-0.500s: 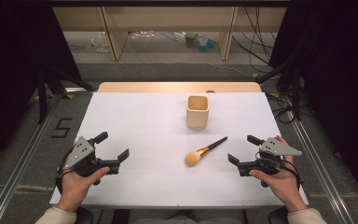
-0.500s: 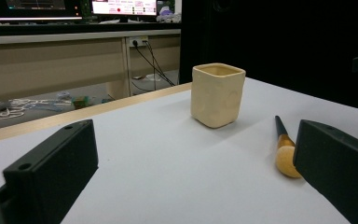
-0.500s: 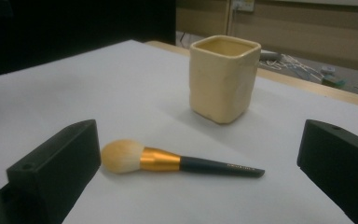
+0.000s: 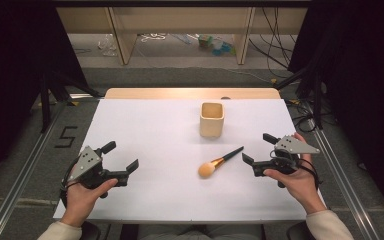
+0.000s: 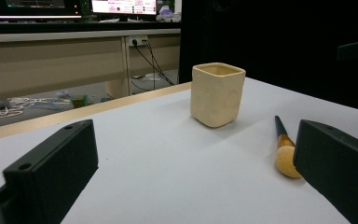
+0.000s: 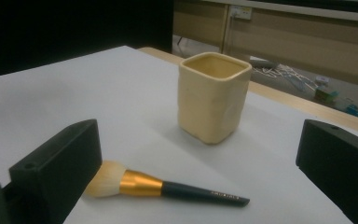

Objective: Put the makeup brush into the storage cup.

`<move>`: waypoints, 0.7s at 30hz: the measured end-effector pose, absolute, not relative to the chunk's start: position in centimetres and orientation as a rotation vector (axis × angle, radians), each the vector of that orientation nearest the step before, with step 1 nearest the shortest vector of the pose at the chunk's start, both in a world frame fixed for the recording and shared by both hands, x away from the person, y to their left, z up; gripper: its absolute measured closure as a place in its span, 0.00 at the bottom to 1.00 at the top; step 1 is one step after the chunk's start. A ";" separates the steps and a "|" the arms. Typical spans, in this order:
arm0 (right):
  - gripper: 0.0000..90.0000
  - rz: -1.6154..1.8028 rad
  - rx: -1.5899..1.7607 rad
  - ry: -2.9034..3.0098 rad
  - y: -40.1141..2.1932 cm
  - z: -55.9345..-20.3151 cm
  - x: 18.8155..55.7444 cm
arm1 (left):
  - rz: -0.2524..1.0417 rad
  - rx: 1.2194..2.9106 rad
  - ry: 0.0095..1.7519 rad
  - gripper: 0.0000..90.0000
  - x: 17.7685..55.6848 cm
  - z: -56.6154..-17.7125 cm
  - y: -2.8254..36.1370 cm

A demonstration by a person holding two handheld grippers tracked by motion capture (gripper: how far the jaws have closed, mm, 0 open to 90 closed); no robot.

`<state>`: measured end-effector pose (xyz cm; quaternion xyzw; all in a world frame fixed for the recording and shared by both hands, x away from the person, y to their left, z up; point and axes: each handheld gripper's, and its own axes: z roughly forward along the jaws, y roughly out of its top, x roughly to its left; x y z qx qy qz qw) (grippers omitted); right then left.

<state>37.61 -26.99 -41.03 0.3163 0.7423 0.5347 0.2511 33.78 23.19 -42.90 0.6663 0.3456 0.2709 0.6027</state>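
Observation:
A cream square cup (image 4: 212, 119) (image 5: 216, 94) (image 6: 213, 103) stands upright on the white table top (image 4: 145, 130). In front of it lies a makeup brush (image 4: 220, 162) (image 6: 168, 186) (image 5: 285, 149) with a pale head, gold ferrule and black handle. My left gripper (image 4: 120, 156) (image 5: 186, 177) rests at the table's near left, open, nothing between its jaws. My right gripper (image 4: 259, 148) (image 6: 196, 177) sits at the near right, open and empty, just right of the brush handle's tip.
A wooden strip (image 4: 190, 93) edges the table's far side. Beyond it are shelf legs and loose cables on the floor (image 4: 180, 40). Dark curtains flank both sides. Metal rails (image 4: 25, 155) run along the table's left and right.

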 end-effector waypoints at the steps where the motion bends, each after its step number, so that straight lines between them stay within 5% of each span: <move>1: 0.01 1.454 0.850 2.020 -26.7 -40.7 38.3 | 0.628 1.544 0.799 0.00 33.8 -42.9 23.2; 21: 0.02 1.465 0.808 2.022 -24.8 -39.7 42.2 | 0.631 1.548 0.794 0.00 33.8 -42.9 23.2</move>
